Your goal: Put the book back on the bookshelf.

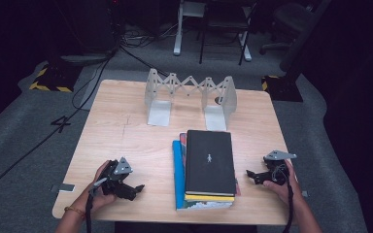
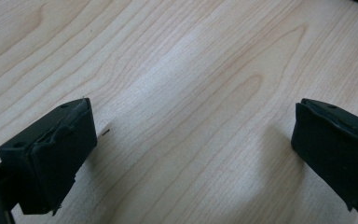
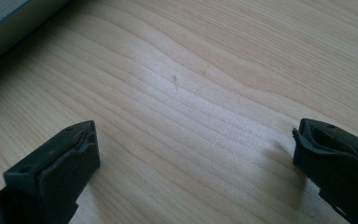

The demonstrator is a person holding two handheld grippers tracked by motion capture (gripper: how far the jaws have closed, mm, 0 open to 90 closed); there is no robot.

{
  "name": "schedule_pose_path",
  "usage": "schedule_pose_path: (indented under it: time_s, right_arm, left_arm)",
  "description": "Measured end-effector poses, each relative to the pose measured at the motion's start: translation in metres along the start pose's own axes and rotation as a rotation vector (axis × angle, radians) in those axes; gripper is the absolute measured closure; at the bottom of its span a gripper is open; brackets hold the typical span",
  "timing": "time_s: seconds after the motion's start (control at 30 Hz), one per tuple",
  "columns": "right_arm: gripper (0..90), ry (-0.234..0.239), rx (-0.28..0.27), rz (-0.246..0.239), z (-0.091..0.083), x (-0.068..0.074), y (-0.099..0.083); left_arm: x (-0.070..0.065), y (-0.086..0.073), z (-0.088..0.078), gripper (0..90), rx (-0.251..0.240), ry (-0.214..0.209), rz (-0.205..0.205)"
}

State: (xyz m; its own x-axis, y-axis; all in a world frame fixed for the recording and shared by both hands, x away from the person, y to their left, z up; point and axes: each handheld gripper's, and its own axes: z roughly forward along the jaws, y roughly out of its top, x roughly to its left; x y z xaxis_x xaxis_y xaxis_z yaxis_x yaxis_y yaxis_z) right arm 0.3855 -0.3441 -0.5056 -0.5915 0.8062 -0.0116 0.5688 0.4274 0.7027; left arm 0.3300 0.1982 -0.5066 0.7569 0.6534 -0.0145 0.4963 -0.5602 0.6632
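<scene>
Books point(image 1: 209, 167) lie stacked before an empty bookstand point(image 1: 190, 97); both grippers' jaws gape wide, holding nothing.

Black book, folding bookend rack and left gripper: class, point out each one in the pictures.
black book point(image 1: 210, 160), high view, middle of its top cover.
folding bookend rack point(image 1: 190, 87), high view, its zigzag lattice.
left gripper point(image 2: 193, 154), left gripper view, midway between its open fingertips.

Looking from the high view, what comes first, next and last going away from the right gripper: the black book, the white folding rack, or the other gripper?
Measured from the right gripper:
1. Black book, on top of the stack just to its left.
2. White folding rack, upright at the table's far side.
3. Left gripper, across the stack near the front left edge.
</scene>
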Motion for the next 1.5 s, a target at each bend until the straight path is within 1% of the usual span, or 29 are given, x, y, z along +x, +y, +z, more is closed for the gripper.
schedule_pose_path:
  time_s: [0.1,0.17,0.23,0.33,0.37,0.43,0.47,0.5,0.57,0.6,0.63,0.67,0.7,0.77,0.83,0.87,1.0,1.07,1.1,1.17,1.27,1.3,1.33,1.47,1.5]
  right_arm:
    - [0.6,0.013,0.002,-0.01,-0.001,0.0,-0.001]
    - [0.6,0.02,0.003,-0.018,-0.002,0.0,-0.002]
    - [0.7,0.02,0.005,-0.023,-0.002,0.0,-0.001]
    - [1.9,0.014,0.007,-0.015,-0.002,0.0,-0.001]
    - [5.9,0.022,0.002,-0.02,-0.003,-0.001,0.0]
    - [20.2,0.038,-0.008,-0.024,-0.005,-0.001,0.0]
    - [22.1,0.045,-0.011,-0.028,-0.007,-0.001,0.001]
    - [18.6,0.048,-0.016,-0.033,-0.008,-0.001,0.002]
    - [19.8,0.063,-0.038,-0.038,-0.015,0.002,0.006]
    - [19.8,0.063,-0.038,-0.038,-0.015,0.002,0.006]
    - [17.8,0.074,-0.049,-0.05,-0.018,0.003,0.007]
    - [16.9,0.069,-0.05,-0.059,-0.02,0.006,0.009]
    - [18.7,0.076,-0.049,-0.078,-0.023,0.01,0.01]
    - [19.3,0.079,-0.051,-0.083,-0.024,0.012,0.011]
    - [19.3,0.083,-0.058,-0.1,-0.029,0.018,0.013]
    - [19.0,0.09,-0.08,-0.096,-0.033,0.022,0.016]
    - [20.6,0.119,-0.112,-0.121,-0.041,0.03,0.023]
    - [20.9,0.119,-0.118,-0.128,-0.043,0.032,0.026]
    - [21.5,0.113,-0.123,-0.146,-0.048,0.036,0.032]
    - [21.7,0.12,-0.135,-0.151,-0.052,0.038,0.035]
    - [22.0,0.127,-0.144,-0.153,-0.053,0.04,0.039]
    - [22.3,0.136,-0.147,-0.158,-0.054,0.043,0.041]
    - [23.3,0.132,-0.142,-0.173,-0.054,0.046,0.045]
    - [24.4,0.135,-0.163,-0.175,-0.057,0.051,0.049]
    - [24.2,0.148,-0.165,-0.194,-0.059,0.057,0.053]
  left_arm:
    - [0.0,0.001,0.001,0.2,-0.001,-0.015,0.011]
    - [0.001,0.001,0.001,0.2,0.001,-0.016,0.013]
    - [0.0,0.001,0.001,0.5,-0.001,-0.011,0.014]
    - [0.0,0.001,0.001,0.5,-0.001,-0.014,0.015]
    - [0.0,0.002,0.001,0.5,0.001,-0.015,0.016]
    - [0.0,0.002,0.001,0.5,0.003,-0.017,0.021]
    - [0.0,0.002,0.001,0.6,0.003,-0.018,0.022]
    - [0.001,0.002,0.001,0.5,0.003,-0.018,0.022]
    - [0.0,0.002,0.001,0.5,0.001,-0.017,0.019]
    - [0.0,0.002,0.001,0.5,0.001,-0.017,0.019]
    - [0.0,0.002,0.001,0.5,0.002,-0.018,0.022]
    - [0.001,0.002,0.001,0.5,0.002,-0.019,0.024]
    - [0.0,0.002,0.002,0.5,0.002,-0.02,0.022]
    - [0.001,0.003,0.002,0.5,-0.002,-0.025,0.027]
    - [0.0,0.004,0.003,0.5,0.001,-0.026,0.033]
    - [0.0,0.004,0.003,0.5,0.0,-0.025,0.032]
    - [-0.001,0.005,0.004,0.6,0.001,-0.021,0.024]
    - [-0.002,0.005,0.004,0.5,0.001,-0.019,0.022]
    - [-0.002,0.005,0.004,0.5,0.002,-0.018,0.02]
    - [-0.003,0.005,0.004,0.5,0.002,-0.014,0.014]
    - [-0.003,0.005,0.004,0.5,0.0,-0.011,0.012]
    - [-0.003,0.005,0.004,0.6,0.0,-0.01,0.01]
    - [-0.003,0.005,0.004,0.6,0.0,-0.008,0.008]
    - [-0.004,0.005,0.004,0.7,0.001,-0.003,0.003]
    - [-0.004,0.005,0.004,0.8,0.001,-0.002,0.001]
